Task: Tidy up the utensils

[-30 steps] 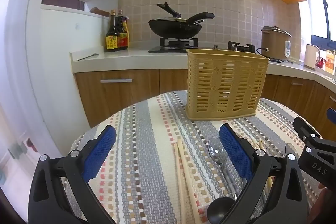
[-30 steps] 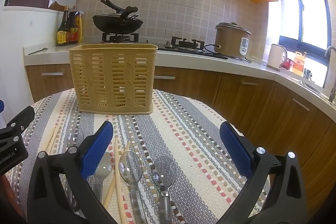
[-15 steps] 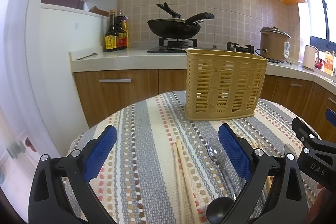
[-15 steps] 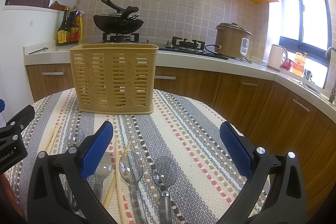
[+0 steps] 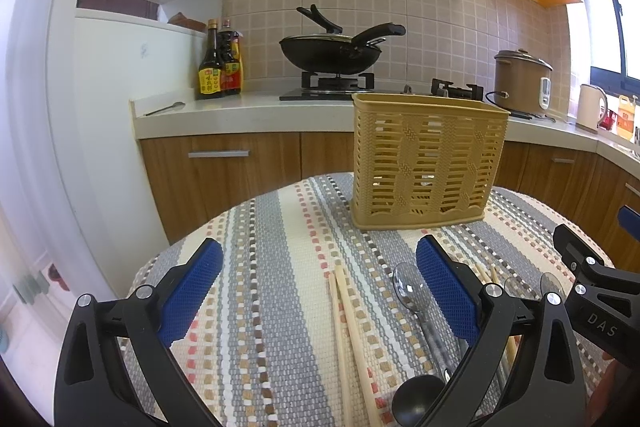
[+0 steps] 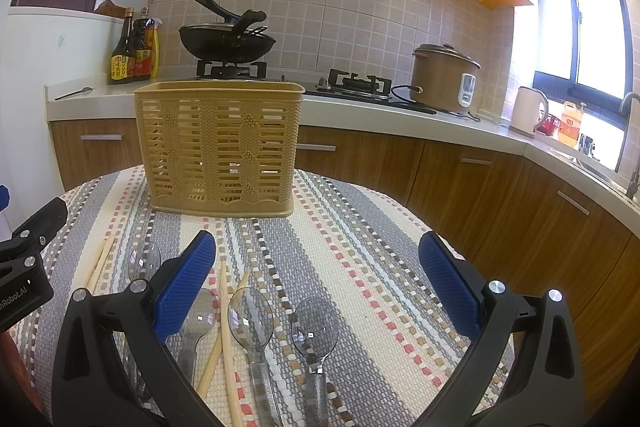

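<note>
A tan slatted utensil basket [image 5: 426, 163] stands upright at the far side of the round table; it also shows in the right wrist view [image 6: 219, 147]. A pair of wooden chopsticks [image 5: 348, 331], a steel spoon [image 5: 408, 287] and a black spoon [image 5: 416, 397] lie below my left gripper [image 5: 320, 287], which is open and empty. In the right wrist view, several clear plastic spoons [image 6: 250, 313] [image 6: 314, 327] and chopsticks [image 6: 226, 323] lie under my right gripper [image 6: 320, 279], open and empty.
The table carries a striped woven cloth [image 5: 272, 251]. Behind it runs a kitchen counter [image 5: 224, 115] with sauce bottles [image 5: 218, 67], a wok on the stove [image 5: 332, 53], a rice cooker [image 6: 444, 79] and a kettle [image 6: 528, 111]. The table edge drops off at right [image 6: 460, 251].
Both grippers have barely shifted; the basket sits very slightly further left and lower in the left view. Nothing was picked up or released.
</note>
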Demonstrator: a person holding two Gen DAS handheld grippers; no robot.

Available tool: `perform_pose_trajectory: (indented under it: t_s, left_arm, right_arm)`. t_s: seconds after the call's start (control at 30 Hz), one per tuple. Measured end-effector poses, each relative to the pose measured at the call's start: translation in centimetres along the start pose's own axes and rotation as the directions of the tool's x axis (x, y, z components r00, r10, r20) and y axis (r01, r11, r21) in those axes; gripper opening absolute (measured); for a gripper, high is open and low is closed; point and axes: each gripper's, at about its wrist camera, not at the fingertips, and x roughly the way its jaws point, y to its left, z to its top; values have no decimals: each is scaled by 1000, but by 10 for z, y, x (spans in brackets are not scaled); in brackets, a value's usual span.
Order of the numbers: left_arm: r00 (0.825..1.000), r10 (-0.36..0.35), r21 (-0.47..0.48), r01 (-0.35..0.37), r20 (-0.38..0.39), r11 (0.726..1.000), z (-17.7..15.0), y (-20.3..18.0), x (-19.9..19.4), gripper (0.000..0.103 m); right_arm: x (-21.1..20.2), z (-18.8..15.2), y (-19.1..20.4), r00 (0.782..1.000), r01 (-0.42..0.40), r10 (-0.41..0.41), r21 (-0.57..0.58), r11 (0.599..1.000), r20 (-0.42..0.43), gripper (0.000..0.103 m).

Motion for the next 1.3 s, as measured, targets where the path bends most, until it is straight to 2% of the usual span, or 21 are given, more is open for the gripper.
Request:
perform_pose_trajectory:
  t_s: [1.3]
  left_arm:
    - [1000, -1, -2, 1, 7, 1000, -4, 2, -6, 94]
  right_arm:
    - [0, 0, -2, 1000, -1, 1, 8, 1000, -1, 97]
